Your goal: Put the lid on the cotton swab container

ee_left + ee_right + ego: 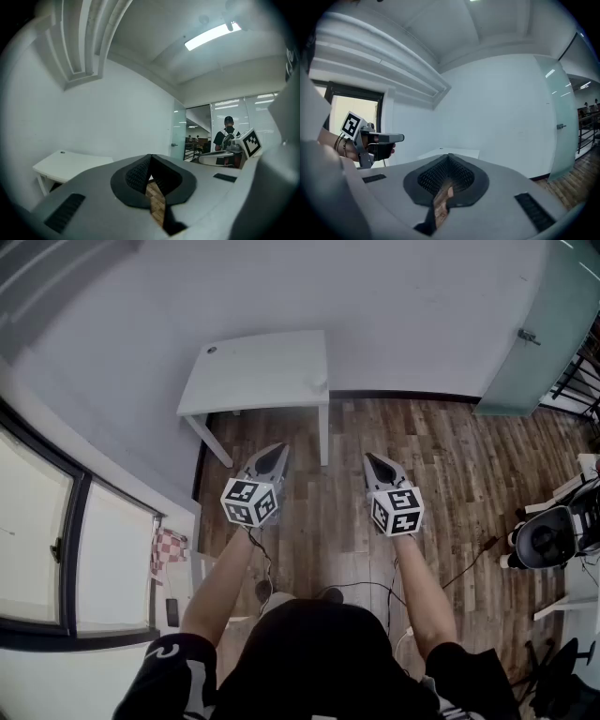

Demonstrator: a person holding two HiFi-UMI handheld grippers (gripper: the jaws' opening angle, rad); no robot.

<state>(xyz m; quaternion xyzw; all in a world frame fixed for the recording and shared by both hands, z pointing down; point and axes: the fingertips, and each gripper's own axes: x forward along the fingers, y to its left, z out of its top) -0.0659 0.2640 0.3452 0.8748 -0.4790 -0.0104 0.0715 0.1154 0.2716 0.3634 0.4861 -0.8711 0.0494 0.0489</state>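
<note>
Both my left tool [277, 452] and right tool [373, 459] are clenched on nothing and neither lid nor swab container shows, so I'd first approach the table [262, 371] and find them.

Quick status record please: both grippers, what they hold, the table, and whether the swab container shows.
left gripper: shut, empty, over the wooden floor
right gripper: shut, empty, alongside the left one
table: white, ahead by the wall, beyond both grippers
swab container, lid: not made out in any view
</note>
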